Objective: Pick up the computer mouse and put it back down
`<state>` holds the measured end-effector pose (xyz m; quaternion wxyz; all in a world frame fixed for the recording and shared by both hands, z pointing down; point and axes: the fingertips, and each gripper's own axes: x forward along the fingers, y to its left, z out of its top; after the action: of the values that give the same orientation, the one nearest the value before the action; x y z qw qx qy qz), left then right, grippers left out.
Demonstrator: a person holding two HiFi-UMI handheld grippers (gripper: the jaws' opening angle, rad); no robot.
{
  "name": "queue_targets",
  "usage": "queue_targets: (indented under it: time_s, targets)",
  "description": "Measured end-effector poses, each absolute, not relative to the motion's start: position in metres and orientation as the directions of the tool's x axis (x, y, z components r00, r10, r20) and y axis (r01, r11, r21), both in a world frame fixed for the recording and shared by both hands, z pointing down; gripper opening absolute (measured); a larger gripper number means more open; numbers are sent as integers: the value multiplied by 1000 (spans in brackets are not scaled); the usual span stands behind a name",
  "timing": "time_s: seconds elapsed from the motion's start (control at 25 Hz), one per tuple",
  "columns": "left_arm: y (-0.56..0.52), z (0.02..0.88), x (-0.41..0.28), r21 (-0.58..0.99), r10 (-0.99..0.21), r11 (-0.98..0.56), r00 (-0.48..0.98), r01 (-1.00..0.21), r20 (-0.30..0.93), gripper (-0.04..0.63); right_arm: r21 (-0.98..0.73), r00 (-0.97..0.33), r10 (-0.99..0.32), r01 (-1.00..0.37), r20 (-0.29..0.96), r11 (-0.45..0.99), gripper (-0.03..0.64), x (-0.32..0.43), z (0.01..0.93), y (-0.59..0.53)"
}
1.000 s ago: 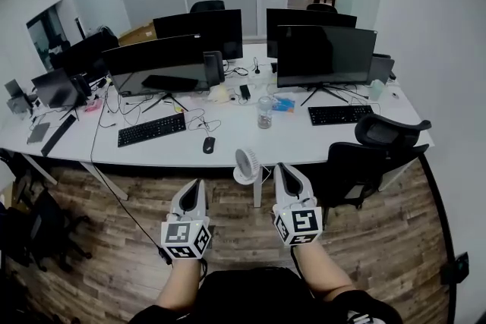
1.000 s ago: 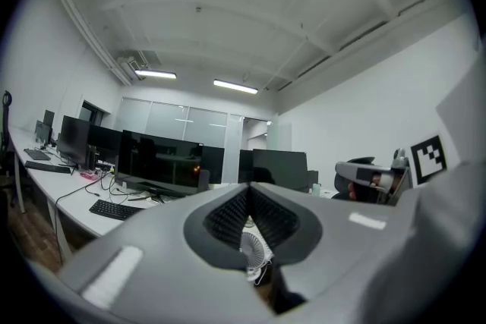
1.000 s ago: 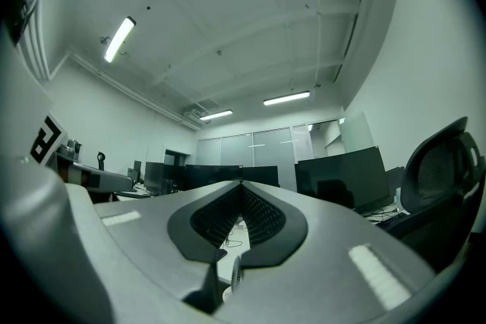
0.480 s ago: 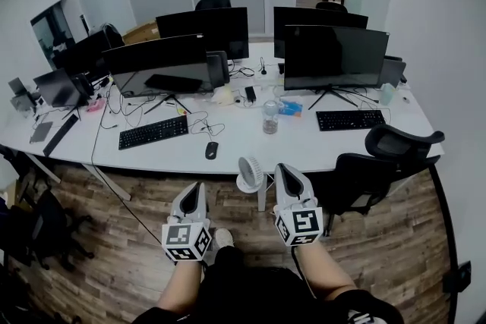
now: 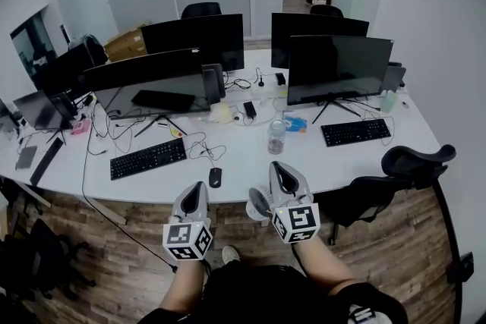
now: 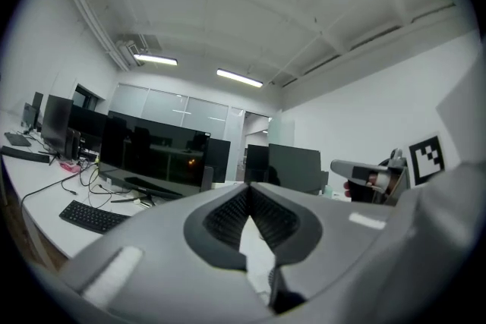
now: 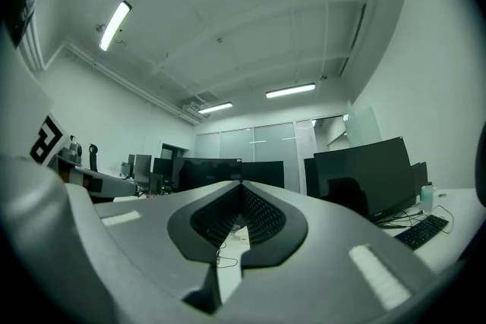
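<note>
The black computer mouse (image 5: 215, 177) lies near the front edge of the white desk (image 5: 319, 163), its cable running back toward the monitors. My left gripper (image 5: 197, 186) is shut and empty, its tip just short of the desk edge, slightly left of the mouse. My right gripper (image 5: 278, 166) is also shut and empty, reaching over the desk edge to the right of the mouse. In the left gripper view the left gripper (image 6: 247, 187) has its jaws meeting at the tips. The right gripper view shows the right gripper (image 7: 241, 184) the same way. Neither gripper view shows the mouse.
A black keyboard (image 5: 148, 158) lies left of the mouse. A clear bottle (image 5: 276, 136) stands behind my right gripper. A small white fan (image 5: 260, 202) sits at the desk edge, partly hidden. Several dark monitors (image 5: 338, 68) line the desk. A black chair (image 5: 414, 163) stands at right.
Both grippers have moved forward toward the desk together. The desk edge and the mouse, far ahead before, now lie right at the gripper tips. Both jaws stay shut.
</note>
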<state>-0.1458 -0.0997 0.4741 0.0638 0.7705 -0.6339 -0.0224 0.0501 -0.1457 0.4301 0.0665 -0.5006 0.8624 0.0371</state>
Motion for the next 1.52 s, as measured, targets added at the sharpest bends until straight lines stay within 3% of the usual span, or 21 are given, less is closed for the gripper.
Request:
queue_targets:
  time_s: [0.56, 0.92, 1.24, 1.36, 1.52]
  targets:
    - [-227, 495, -234, 161, -952, -276, 292, -948, 89, 52, 46, -355, -927, -935, -118, 352, -3, -22, 422, -255]
    - [-256, 516, -233, 181, -945, -270, 296, -946, 138, 52, 29, -342, -937, -940, -69, 341, -3, -14, 443, -289]
    - [-277, 557, -209, 165, -920, -258, 295, -952, 258, 51, 22, -362, -931, -932, -38, 362, -3, 3, 458, -304]
    - [-283, 580, -197, 153, -897, -265, 302, -952, 323, 169, 15, -361, -932, -933, -22, 360, -3, 14, 464, -307]
    - [-292, 621, -191, 142, -868, -237, 275, -961, 414, 193, 18, -360, -933, -933, -13, 360, -3, 26, 469, -309]
